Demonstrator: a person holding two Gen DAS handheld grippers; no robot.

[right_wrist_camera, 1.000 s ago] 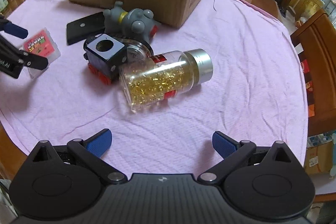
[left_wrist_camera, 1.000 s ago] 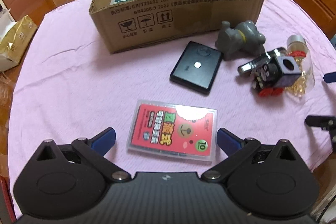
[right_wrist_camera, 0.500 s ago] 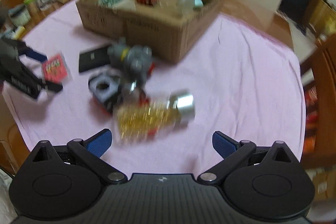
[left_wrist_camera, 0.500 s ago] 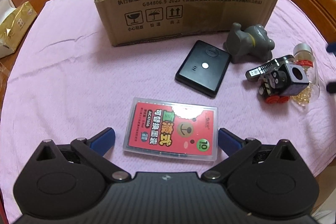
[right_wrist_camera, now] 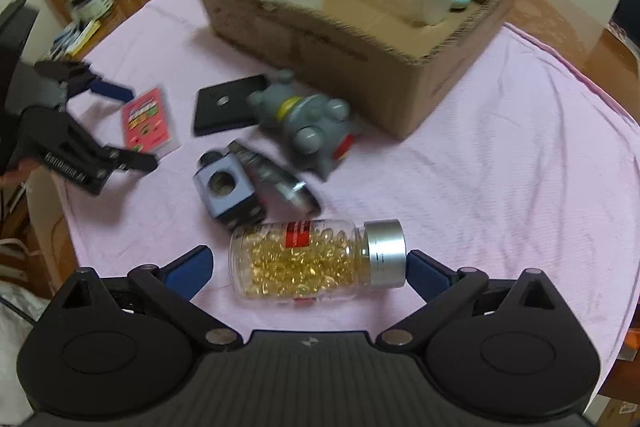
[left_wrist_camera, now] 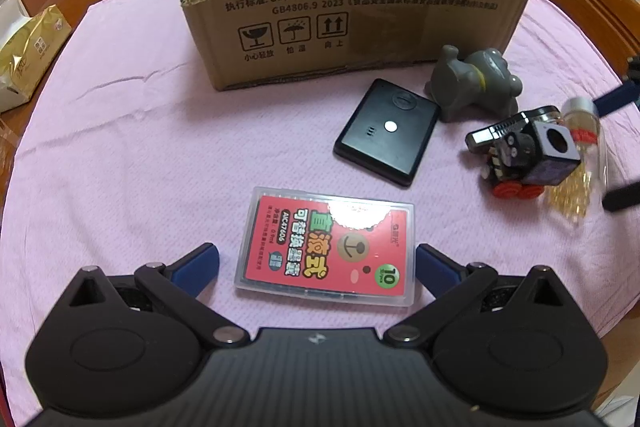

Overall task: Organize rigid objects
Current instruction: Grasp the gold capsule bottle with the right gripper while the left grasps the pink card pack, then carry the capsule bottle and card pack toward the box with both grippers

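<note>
The right gripper (right_wrist_camera: pixel 308 269) is spread wide around the clear plastic bottle of golden capsules (right_wrist_camera: pixel 312 259), which lies on its side crosswise between the blue fingertips (right_wrist_camera: pixel 190 267), silver cap toward the right finger and all but touching it. Left of the bottle, the left gripper (left_wrist_camera: pixel 318 263) is likewise released, straddling the flat clear case with a red label (left_wrist_camera: pixel 326 247). Beyond the bottle stands the open cardboard box (right_wrist_camera: pixel 400 67), probably its destination.

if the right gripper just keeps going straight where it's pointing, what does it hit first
Most likely the capsule bottle, lying on its side between the open fingers of the right gripper; depth is hard to judge.
</note>
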